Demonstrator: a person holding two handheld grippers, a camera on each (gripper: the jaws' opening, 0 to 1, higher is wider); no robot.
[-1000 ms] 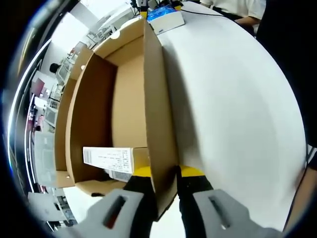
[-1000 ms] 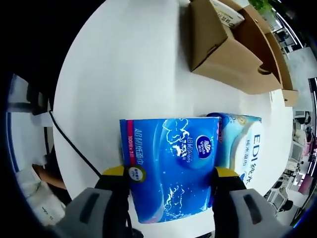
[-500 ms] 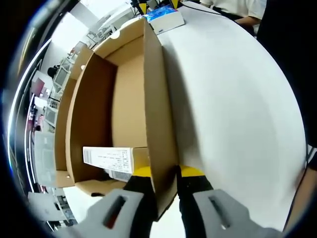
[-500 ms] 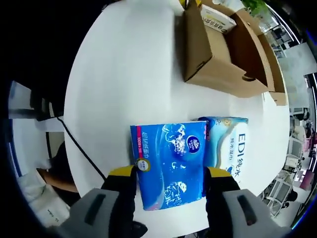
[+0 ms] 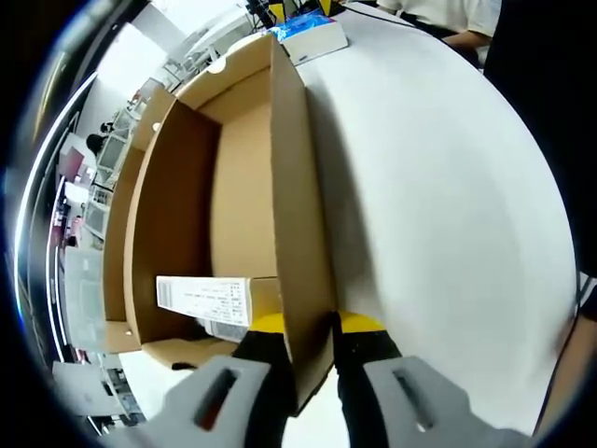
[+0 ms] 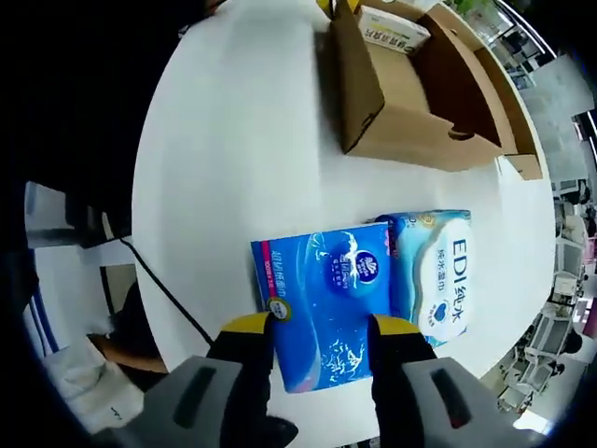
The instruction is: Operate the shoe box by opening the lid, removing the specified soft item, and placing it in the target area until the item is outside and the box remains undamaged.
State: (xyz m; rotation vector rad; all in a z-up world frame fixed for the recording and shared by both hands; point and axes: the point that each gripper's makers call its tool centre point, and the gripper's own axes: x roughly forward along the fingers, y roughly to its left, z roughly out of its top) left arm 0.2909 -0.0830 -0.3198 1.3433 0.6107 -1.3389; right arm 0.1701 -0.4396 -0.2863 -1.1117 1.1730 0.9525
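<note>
In the right gripper view, the light blue tissue pack [image 6: 437, 271] right of centre reads "EDI" in large dark letters, with Chinese characters beside them that seem to read "纯水湿巾". The dark blue tissue pack [image 6: 325, 297] next to it carries a round logo and a red strip of Chinese print, too small to read. In the left gripper view, a white label [image 5: 202, 299] on the shoe box [image 5: 233, 187] at lower left bears fine print, illegible.
</note>
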